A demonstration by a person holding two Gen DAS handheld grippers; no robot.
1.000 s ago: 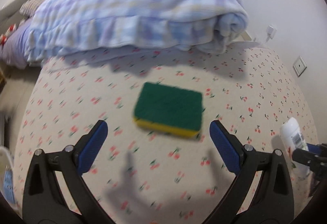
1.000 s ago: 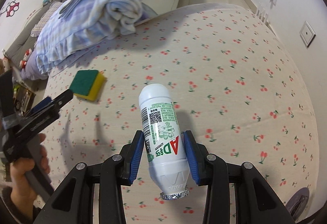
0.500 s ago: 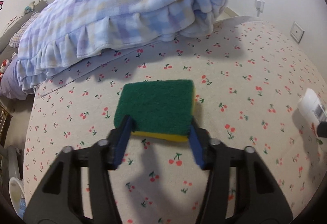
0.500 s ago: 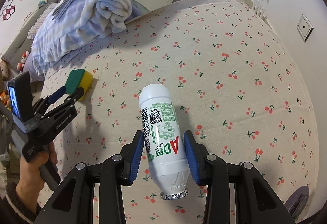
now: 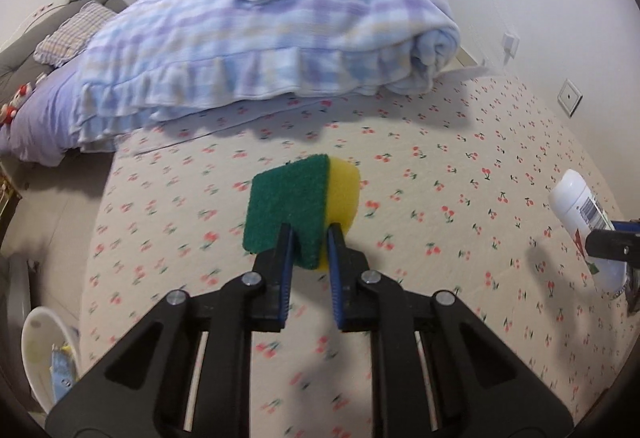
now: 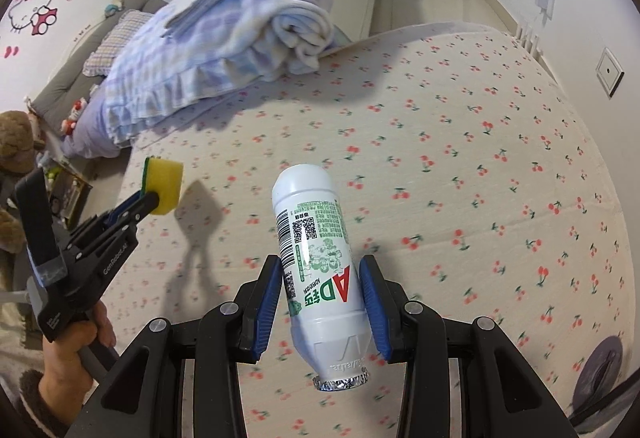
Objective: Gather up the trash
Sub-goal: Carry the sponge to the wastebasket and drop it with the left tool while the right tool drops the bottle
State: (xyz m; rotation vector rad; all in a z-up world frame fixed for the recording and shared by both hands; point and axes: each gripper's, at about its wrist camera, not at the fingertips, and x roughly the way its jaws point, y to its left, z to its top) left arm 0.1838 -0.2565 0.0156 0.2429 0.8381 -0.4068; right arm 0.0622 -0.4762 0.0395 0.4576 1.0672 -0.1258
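Note:
My left gripper (image 5: pixel 310 238) is shut on a green-and-yellow sponge (image 5: pixel 300 198), squeezed and lifted on edge above the cherry-print bed sheet (image 5: pixel 440 166). In the right wrist view the sponge (image 6: pixel 164 186) shows at the left in the left gripper (image 6: pixel 150 198). My right gripper (image 6: pixel 320 278) is shut on a white plastic drink bottle (image 6: pixel 316 250) with green print, held above the sheet with its foil mouth toward the camera. The bottle (image 5: pixel 580 214) also shows at the right edge of the left wrist view.
A folded blue plaid blanket (image 5: pixel 260 50) with folded cloths on top lies at the far side of the bed. A white bin (image 5: pixel 44 350) stands on the floor at the lower left. Wall sockets (image 5: pixel 570 98) are on the right wall. A dark round object (image 6: pixel 600 370) lies at the lower right.
My left gripper closed on the sponge, squeezed it narrow and lifted it off the sheet, turning it on edge. The right gripper kept holding the bottle and rolled slightly.

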